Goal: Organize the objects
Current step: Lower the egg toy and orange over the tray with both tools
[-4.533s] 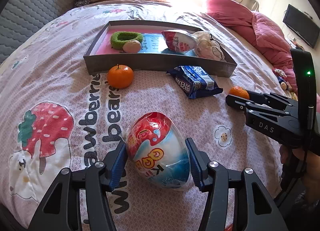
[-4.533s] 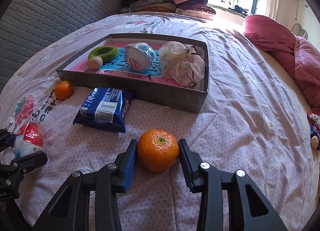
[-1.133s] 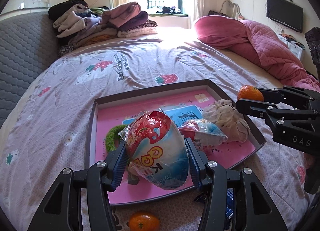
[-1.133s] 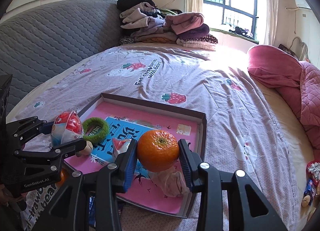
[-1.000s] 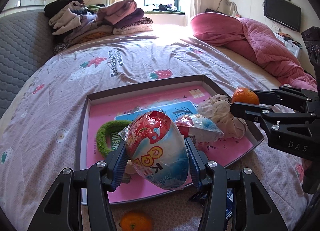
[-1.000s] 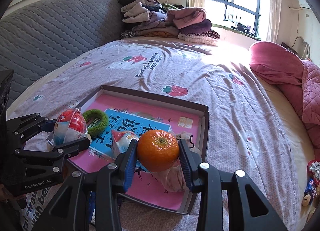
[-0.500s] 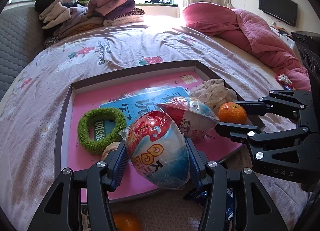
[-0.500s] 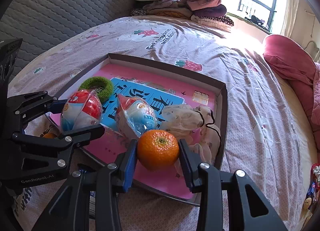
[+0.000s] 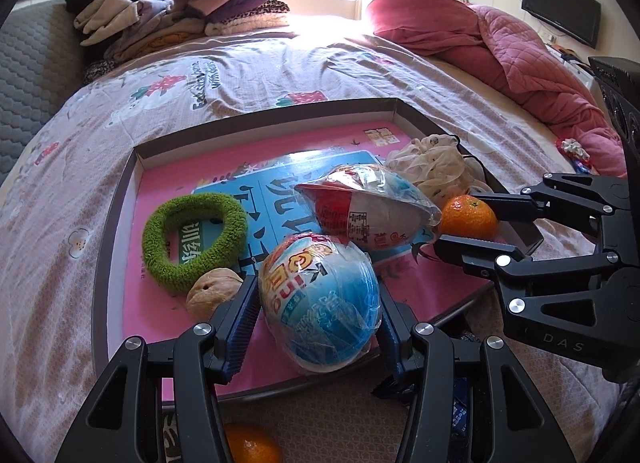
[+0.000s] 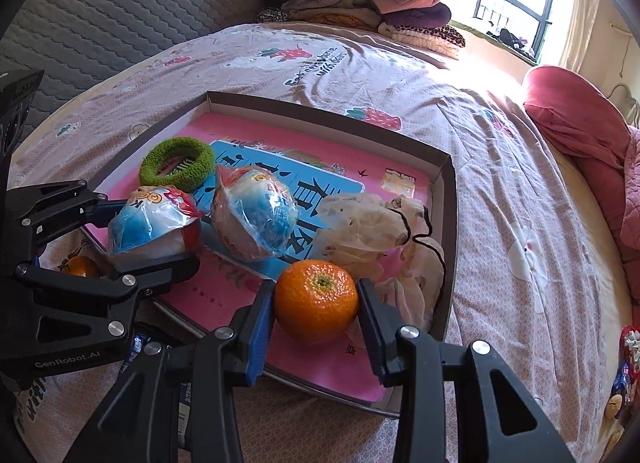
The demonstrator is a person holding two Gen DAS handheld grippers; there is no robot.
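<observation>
My left gripper [image 9: 316,319]: clamps wrapped egg [image 9: 320,303] | my right gripper [image 10: 316,317]: clamps tangerine [image 10: 316,301] | tray [image 10: 448,231] beneath both.

Glossy, crinkled plastic film is seen around the egg-shaped toy [image 9: 320,303] and the second wrapped egg [image 9: 370,207] beside it. The mandarin [image 10: 316,301] shows a pebbled, slightly shiny peel. The green hair tie [image 9: 195,237] beside the egg-shaped toy is of fuzzy cloth, and the walnut [image 9: 212,293] has a rough, matt shell. The cardboard tray [image 10: 448,199] is lined with smooth printed paper. The left claw [image 9: 316,321] is of matt black plastic with bright metal screws.
</observation>
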